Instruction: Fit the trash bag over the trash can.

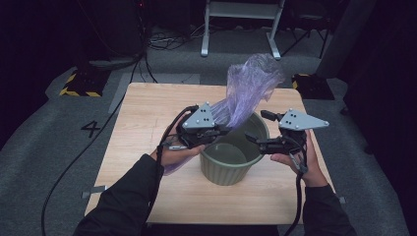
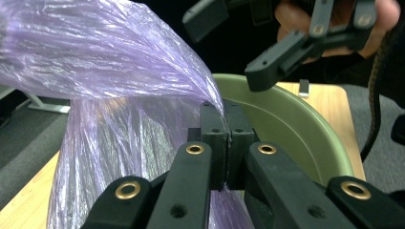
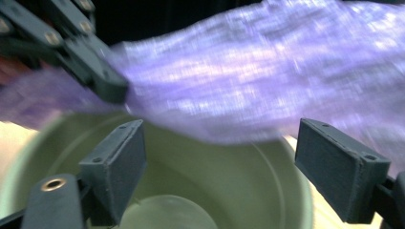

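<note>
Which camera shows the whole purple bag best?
The high view: there the bag rises whole above the green bin, pinched by the left tongs. The left gripper view shows only the crinkled part at the shut jaws. The right gripper view shows it blurred, stretched over the bin.

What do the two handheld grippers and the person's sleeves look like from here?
Both the left gripper and the right gripper are black linkages with brass-coloured pivots, each topped by a grey three-cornered plate with dark dots. Black cables trail back. The sleeves are dark.
</note>
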### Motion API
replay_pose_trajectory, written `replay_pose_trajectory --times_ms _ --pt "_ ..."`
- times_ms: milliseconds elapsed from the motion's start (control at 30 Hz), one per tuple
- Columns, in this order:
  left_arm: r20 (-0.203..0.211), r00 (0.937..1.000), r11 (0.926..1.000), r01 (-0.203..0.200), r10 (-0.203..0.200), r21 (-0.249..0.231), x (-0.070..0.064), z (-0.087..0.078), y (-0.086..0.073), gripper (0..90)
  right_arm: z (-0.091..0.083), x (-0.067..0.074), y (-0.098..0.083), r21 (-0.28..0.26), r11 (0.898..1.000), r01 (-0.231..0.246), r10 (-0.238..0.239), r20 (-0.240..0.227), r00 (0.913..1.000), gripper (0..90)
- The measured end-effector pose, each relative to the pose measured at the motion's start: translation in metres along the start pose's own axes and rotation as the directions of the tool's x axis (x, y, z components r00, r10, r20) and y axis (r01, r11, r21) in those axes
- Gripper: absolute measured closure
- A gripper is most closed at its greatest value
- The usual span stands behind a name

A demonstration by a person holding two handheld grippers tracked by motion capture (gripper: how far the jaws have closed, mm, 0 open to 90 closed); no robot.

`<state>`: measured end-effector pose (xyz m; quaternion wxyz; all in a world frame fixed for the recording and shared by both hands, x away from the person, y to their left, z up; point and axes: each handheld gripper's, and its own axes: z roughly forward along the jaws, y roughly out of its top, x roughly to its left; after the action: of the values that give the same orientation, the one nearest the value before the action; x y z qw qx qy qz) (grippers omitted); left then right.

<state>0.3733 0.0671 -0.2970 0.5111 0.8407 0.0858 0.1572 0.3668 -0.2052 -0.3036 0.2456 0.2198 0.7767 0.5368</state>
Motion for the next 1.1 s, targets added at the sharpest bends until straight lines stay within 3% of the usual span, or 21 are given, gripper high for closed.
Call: replay_pose_trajectory --times_ms 67,267,333,400,567,667,767,900,1000,1100 --pt "0.011 0.9999 0.9999 -0.012 0.011 0.005 -0.004 0.002 0.000 89.1 -0.003 -0.002 0.000 -0.028 0.999 -0.035 0.034 -0.035 0.9988 18.3" --pt "0.036 0.9980 0.9984 -0.052 0.052 0.023 -0.016 0.010 -0.001 89.0 -0.001 -0.002 -0.001 -0.008 0.999 -0.053 0.052 -0.033 0.9981 19.9" --pt "0.027 0.9964 0.9961 -0.081 0.080 0.036 -0.021 0.012 0.000 88.9 0.001 -0.001 -0.001 -0.003 0.998 -0.062 0.062 -0.034 0.9975 24.2" --pt "0.029 0.9942 0.9937 -0.104 0.103 0.040 -0.026 0.013 0.002 88.6 0.003 0.000 -0.001 0.005 0.997 -0.080 0.080 -0.040 0.9960 31.0" --pt "0.023 0.9905 0.9892 -0.136 0.135 0.054 -0.033 0.018 0.004 87.8 0.007 0.004 -0.001 0.035 0.997 -0.071 0.073 -0.064 0.9953 57.3" --pt "0.017 0.9907 0.9892 -0.136 0.135 0.056 -0.034 0.019 0.003 86.7 0.007 0.007 -0.001 0.035 0.998 -0.050 0.053 -0.079 0.9955 77.4" --pt "0.003 0.9914 0.9899 -0.131 0.131 0.055 -0.034 0.019 0.003 84.0 0.007 0.009 -0.003 0.023 0.999 -0.032 0.033 -0.069 0.9971 90.0" --pt "-0.001 0.9935 0.9923 -0.114 0.114 0.050 -0.031 0.018 0.000 79.0 0.005 0.006 -0.007 0.000 0.999 -0.044 0.043 -0.059 0.9973 90.0" --pt "-0.006 0.9944 0.9927 -0.105 0.106 0.058 -0.031 0.019 -0.003 81.2 0.002 0.003 -0.009 -0.020 0.997 -0.070 0.069 -0.057 0.9960 90.0" --pt "-0.009 0.9938 0.9920 -0.110 0.111 0.061 -0.031 0.021 -0.003 84.0 -0.002 0.001 -0.008 -0.040 0.994 -0.104 0.102 -0.054 0.9934 61.4"
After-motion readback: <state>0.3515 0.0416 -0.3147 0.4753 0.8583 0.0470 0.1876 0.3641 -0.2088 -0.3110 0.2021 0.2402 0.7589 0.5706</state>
